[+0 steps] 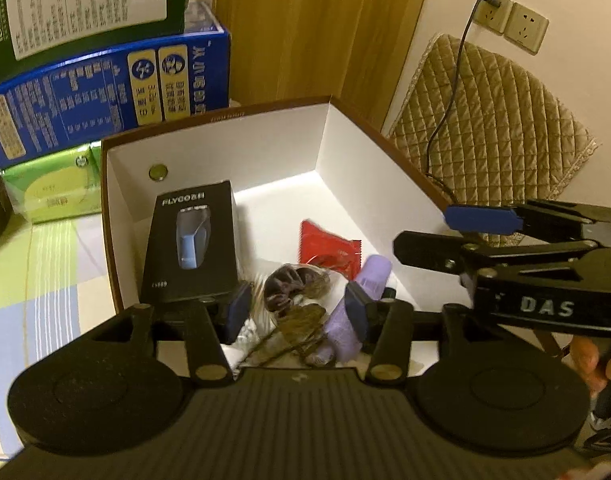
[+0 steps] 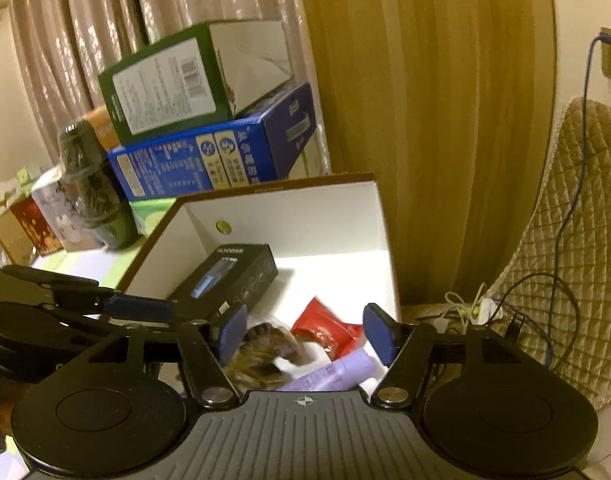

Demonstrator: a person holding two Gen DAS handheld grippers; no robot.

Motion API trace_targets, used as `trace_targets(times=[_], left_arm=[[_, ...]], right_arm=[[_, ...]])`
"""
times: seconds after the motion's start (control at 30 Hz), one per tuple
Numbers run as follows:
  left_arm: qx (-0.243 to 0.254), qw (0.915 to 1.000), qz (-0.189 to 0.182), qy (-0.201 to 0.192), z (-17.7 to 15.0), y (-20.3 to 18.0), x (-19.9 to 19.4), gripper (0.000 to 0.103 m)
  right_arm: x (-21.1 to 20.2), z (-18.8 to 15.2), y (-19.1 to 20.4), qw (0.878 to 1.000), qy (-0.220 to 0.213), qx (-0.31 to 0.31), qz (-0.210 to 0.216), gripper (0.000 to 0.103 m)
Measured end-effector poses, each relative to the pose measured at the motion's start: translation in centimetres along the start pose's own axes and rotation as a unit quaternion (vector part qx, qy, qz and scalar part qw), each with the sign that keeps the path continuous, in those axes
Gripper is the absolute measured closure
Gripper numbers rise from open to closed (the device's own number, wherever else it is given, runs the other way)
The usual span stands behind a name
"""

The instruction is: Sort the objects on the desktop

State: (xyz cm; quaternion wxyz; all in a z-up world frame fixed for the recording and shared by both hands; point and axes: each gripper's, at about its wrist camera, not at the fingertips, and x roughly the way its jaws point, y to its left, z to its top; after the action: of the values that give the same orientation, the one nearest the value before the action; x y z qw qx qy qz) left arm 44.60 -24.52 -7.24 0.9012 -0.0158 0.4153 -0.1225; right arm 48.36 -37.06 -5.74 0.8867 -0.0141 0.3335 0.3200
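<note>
- both grippers hang over the open white box (image 1: pixel 265 140), angled down into it.
- left gripper (image 1: pixel 297 312): jaws part open, gripping nothing; the clear packet of dark snacks (image 1: pixel 293 292) lies under the gap.
- right gripper (image 2: pixel 305 334): jaws apart, empty.
- in the box: black shaver carton (image 1: pixel 193 244) at left, red sachet (image 1: pixel 329 246) mid-floor, purple tube (image 1: pixel 361 300) near right.

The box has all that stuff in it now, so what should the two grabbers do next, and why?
Probably lift both away. The left gripper and right gripper are open and hold nothing, while the purple tube, red packet and shaver box already lie inside the white box.
</note>
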Motion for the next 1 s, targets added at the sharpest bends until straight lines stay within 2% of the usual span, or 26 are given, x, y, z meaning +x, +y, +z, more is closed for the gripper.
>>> trace_targets(times=[0.07,0.2,0.27,0.33,0.37,0.43,0.6,1.0], left_arm=[[0.001,1.0,0.001,-0.003,0.1,0.0,-0.4,0.048],[0.002,0.9998,0.014,-0.01,-0.2,0.1,-1.9,0.034],[-0.001,0.9997,0.02,-0.014,-0.6,0.4,-2.9,0.031],[-0.006,0.9996,0.024,-0.015,-0.9,0.7,-3.9,0.026],[-0.008,0.9995,0.026,-0.018,-1.1,0.8,-4.6,0.025],[-0.008,0.9992,0.033,-0.021,-1.4,1.0,-5.6,0.016],[-0.003,0.9981,0.051,-0.034,-2.7,1.1,-8.9,0.01],[0.016,0.9961,0.072,-0.048,-7.7,1.2,-16.2,0.005]], right_arm=[[-1.0,0.0,-0.2,1.0,-0.009,0.01,0.003,0.026],[-2.9,-0.1,-0.3,0.999,-0.025,0.025,0.011,0.013],[-3.8,-0.4,-0.4,0.999,-0.03,0.036,0.013,0.005],[-4.8,-0.7,-0.3,0.998,-0.034,0.045,0.02,0.002],[-5.3,-0.9,-0.1,0.998,-0.035,0.047,0.021,0.002],[-6.3,-1.4,0.5,0.998,-0.034,0.043,0.016,0.002],[-8.6,-3.1,2.0,0.998,-0.033,0.045,0.003,0.002],[-13.4,-7.3,7.5,0.998,-0.019,0.046,-0.039,0.002]])
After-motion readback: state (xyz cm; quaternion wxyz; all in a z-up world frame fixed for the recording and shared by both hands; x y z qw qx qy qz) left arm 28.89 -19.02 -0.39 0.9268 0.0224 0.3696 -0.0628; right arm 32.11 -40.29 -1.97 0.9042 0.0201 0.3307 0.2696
